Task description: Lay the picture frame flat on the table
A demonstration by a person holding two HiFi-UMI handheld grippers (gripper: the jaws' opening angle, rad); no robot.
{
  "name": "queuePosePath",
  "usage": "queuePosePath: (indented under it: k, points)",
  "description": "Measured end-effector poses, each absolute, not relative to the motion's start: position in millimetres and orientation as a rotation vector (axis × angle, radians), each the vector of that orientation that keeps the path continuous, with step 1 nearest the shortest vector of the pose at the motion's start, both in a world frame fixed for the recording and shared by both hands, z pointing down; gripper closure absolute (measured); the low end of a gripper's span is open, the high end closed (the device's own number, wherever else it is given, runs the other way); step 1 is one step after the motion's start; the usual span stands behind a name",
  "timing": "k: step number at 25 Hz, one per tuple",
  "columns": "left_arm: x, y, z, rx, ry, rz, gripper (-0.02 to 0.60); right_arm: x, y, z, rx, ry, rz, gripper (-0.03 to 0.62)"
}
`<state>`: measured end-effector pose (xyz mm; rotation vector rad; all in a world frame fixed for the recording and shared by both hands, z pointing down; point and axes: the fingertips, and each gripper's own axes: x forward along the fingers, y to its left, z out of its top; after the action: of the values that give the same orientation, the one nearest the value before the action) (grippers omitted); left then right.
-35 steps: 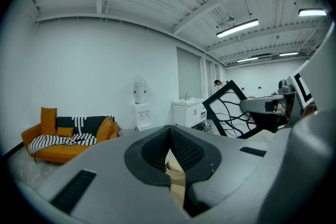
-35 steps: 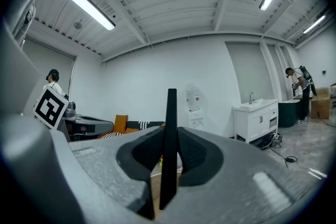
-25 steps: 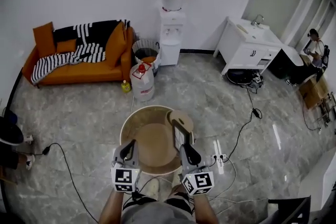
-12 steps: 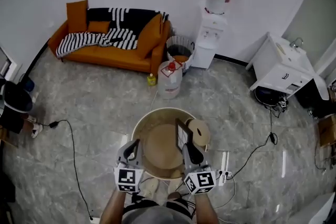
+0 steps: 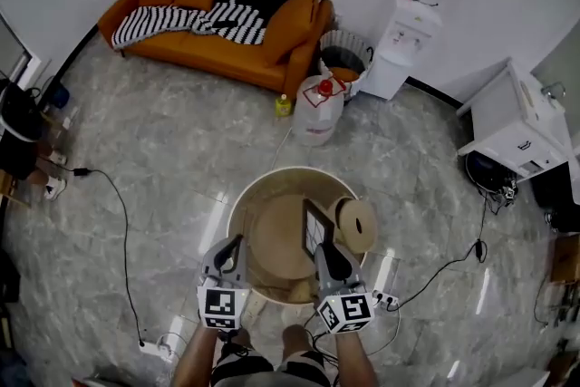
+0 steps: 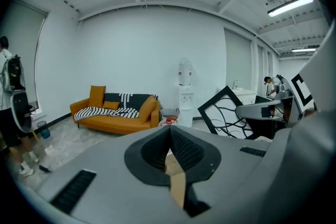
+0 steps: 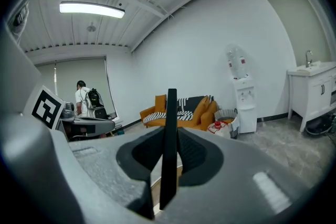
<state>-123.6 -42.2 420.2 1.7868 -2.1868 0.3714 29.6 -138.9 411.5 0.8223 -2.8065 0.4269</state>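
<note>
At the round table (image 5: 237, 206), my right gripper (image 5: 322, 251) pinches the picture frame (image 5: 316, 229) upright by its edge, my left gripper (image 5: 233, 246) pressed together on nothing; next, I judge, comes tipping it down flat.

An orange sofa (image 5: 213, 61) is sitting along the white wall with a striped blanket (image 5: 172, 15) lying over it (black and white), while a water dispenser (image 5: 401, 48) is standing beside a wire bin (image 5: 343, 59) and a large jug (image 5: 317, 115).
</note>
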Motion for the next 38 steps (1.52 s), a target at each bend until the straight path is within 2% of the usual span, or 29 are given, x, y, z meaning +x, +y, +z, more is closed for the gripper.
queuePosePath:
  k: [14, 38]
  points:
    - [-148, -56, 571, 1.646, -2.149, 0.428, 0.566, -8, -161, 566, 0.680, -2.712, 0.563, 0.526]
    - [-135, -60, 776, 1.572, -2.041, 0.502, 0.565, -6, -168, 795, 0.654, -2.535, 0.707, 0.526]
